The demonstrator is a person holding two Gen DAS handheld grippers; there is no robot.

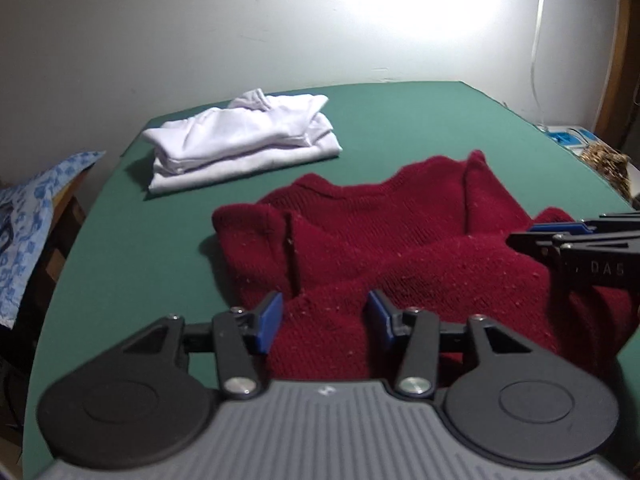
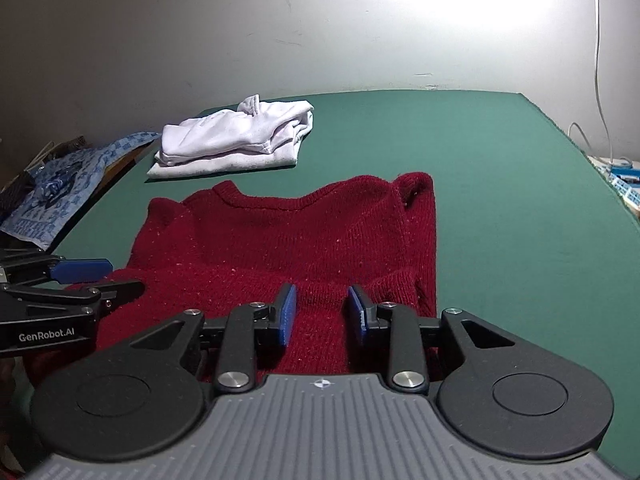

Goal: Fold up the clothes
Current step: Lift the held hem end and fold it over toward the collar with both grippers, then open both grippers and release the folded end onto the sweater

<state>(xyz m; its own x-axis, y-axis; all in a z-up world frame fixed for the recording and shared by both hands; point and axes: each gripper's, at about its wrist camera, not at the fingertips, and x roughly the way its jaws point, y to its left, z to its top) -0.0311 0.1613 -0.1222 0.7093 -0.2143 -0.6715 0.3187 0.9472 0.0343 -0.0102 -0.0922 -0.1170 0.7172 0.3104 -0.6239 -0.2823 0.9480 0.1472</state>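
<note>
A dark red knitted sweater (image 1: 400, 232) (image 2: 280, 232) lies on the green table (image 1: 140, 248) (image 2: 520, 200), neckline towards the wall, its near part folded up over the body. My left gripper (image 1: 324, 318) hovers at the sweater's near left part, blue pads apart, with knit showing in the gap but not pinched. My right gripper (image 2: 323, 310) stands the same way over the near right part, its pads closer together. Each gripper also shows from the side in the other view: the right gripper (image 1: 536, 236) and the left gripper (image 2: 126, 276).
A pile of folded white clothes (image 1: 240, 140) (image 2: 232, 140) sits at the back left of the table. A blue patterned cloth (image 1: 28, 208) (image 2: 60, 188) lies off the left edge. Blue-and-white items (image 1: 568, 138) and a white cable (image 2: 598, 60) are off the right edge, by the wall.
</note>
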